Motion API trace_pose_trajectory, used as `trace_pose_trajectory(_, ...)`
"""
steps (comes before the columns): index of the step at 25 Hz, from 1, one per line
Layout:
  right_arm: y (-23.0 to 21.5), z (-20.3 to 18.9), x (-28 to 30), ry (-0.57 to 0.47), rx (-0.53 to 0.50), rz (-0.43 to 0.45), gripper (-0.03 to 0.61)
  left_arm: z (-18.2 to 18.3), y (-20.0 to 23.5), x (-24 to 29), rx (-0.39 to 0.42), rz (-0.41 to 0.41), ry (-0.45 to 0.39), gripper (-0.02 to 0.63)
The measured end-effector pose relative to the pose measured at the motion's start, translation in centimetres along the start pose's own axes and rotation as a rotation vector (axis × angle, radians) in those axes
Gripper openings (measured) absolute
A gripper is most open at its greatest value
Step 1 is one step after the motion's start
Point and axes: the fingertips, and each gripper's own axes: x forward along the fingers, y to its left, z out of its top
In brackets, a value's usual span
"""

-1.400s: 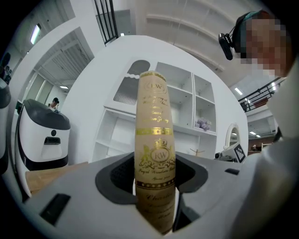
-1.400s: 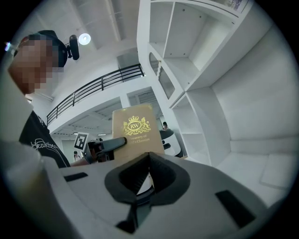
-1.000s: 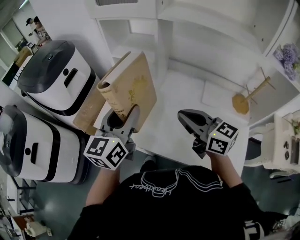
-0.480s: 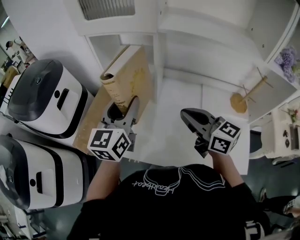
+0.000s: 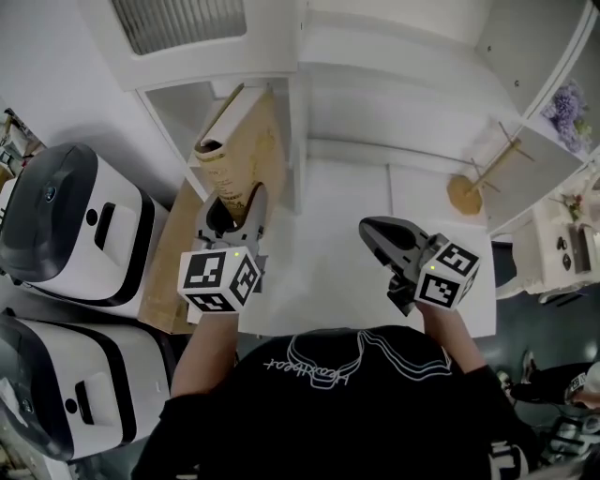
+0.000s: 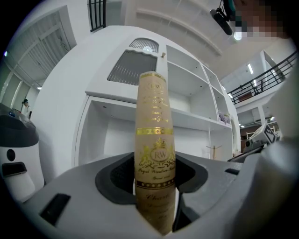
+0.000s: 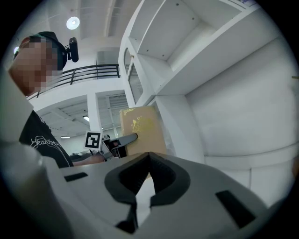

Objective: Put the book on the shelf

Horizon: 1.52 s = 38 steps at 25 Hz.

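White shelving (image 5: 309,66) fills the top of the head view. Its upper tiers are cut off by the frame, and a slatted grille (image 5: 178,23) sits above the lower left compartment (image 5: 183,112). An upright divider (image 5: 298,141) bounds that compartment on its right, and a wider, bare bay opens beyond the divider. Below it a white tabletop (image 5: 337,262) runs to the person's chest, with open room across its middle between the two grippers.

Two white-and-black appliances (image 5: 70,225) stand left of the table. The nearer one is partly cut off by the frame's edge. The person's black shirt (image 5: 328,403) hides the table's near edge.

A tan book (image 5: 248,150) with gold print stands upright, its spine toward the person. The left gripper (image 5: 236,199) clamps the lower end of the spine between its jaws, and the left gripper view shows the pads pressed on either side. The book stands close beside the divider, at the mouth of the lower left compartment. Its far end seems to reach the opening, though from above the depth is hard to judge, and its foot is hidden behind the gripper.

The right gripper (image 5: 370,232) hangs over the table's right half, well apart from the book. Its jaws are together with nothing between them.

A small wooden stand (image 5: 466,195) rests toward the table's far right corner. Purple flowers (image 5: 568,101) show at the right edge, partly cut off.
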Motion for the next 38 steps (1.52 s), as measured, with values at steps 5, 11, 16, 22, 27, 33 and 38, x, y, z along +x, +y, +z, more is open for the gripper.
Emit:
trace_pose_trajectory(5,-0.9,0.0,0.5,-0.002,0.006,-0.025,0.006,-0.1,0.5,1.2,0.014,0.003,-0.008,0.201)
trace_pose_trajectory(11,-0.9,-0.3,1.5,0.007,0.006,-0.036,0.006,0.8,0.7,1.7,0.022,-0.018,-0.037,0.201)
trace_pose_trajectory(16,-1.5,-0.2,1.7,0.003,0.009,-0.055,0.006,1.4,0.8,2.0,0.027,-0.026,-0.055,0.201)
trace_pose_trajectory(22,-1.6,-0.2,1.9,-0.003,0.013,-0.069,0.006,1.8,1.0,2.4,0.036,-0.035,-0.067,0.201)
trace_pose_trajectory(27,-1.6,-0.4,2.2,-0.006,0.015,-0.078,0.006,2.1,1.2,2.5,0.041,-0.036,-0.077,0.201)
trace_pose_trajectory(33,-1.5,-0.6,2.4,-0.004,0.018,-0.082,0.006,2.1,1.3,2.5,0.042,-0.015,-0.102,0.198)
trace_pose_trajectory(38,-1.7,-0.7,2.2,-0.005,0.020,-0.092,0.006,2.1,1.3,2.5,0.048,0.008,-0.126,0.196)
